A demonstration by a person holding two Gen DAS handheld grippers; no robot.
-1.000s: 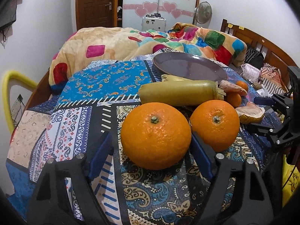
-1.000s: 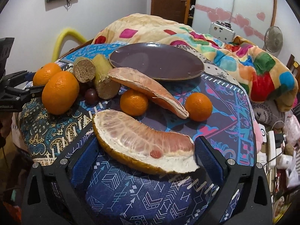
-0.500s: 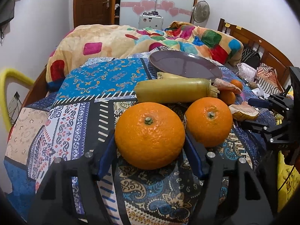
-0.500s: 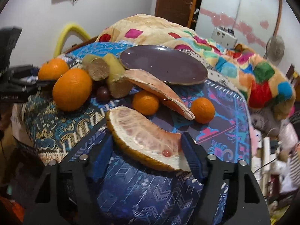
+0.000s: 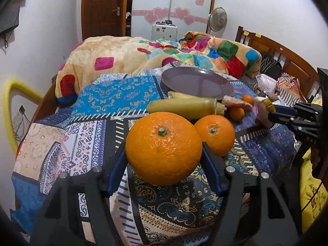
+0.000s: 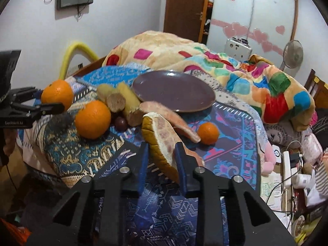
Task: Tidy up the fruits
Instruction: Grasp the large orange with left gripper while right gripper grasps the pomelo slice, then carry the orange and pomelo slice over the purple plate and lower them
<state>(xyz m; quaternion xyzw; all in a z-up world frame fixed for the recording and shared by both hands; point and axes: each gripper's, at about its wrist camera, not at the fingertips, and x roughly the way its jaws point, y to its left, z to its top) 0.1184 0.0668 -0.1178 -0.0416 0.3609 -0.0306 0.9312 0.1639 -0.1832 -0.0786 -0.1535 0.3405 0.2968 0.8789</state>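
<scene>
My left gripper (image 5: 164,157) is shut on a large orange (image 5: 163,148) and holds it above the patterned cloth; it also shows in the right wrist view (image 6: 57,95). My right gripper (image 6: 161,153) is shut on a pomelo wedge (image 6: 161,138), lifted and tilted on edge; it shows in the left wrist view (image 5: 264,108) too. A second orange (image 5: 214,135) lies on the cloth. A purple plate (image 6: 174,91) stands behind the fruit, bare.
Two yellow-green cane pieces (image 6: 114,96), a dark grape (image 6: 120,122), another pomelo wedge (image 6: 170,119) and a small tangerine (image 6: 208,133) lie before the plate. A colourful quilt (image 6: 205,61) is heaped behind. The bed headboard (image 5: 276,51) is at right.
Both grippers closed on their fruit and lifted. The large orange rose off the cloth. The pomelo wedge rose and turned from flat to standing on edge.
</scene>
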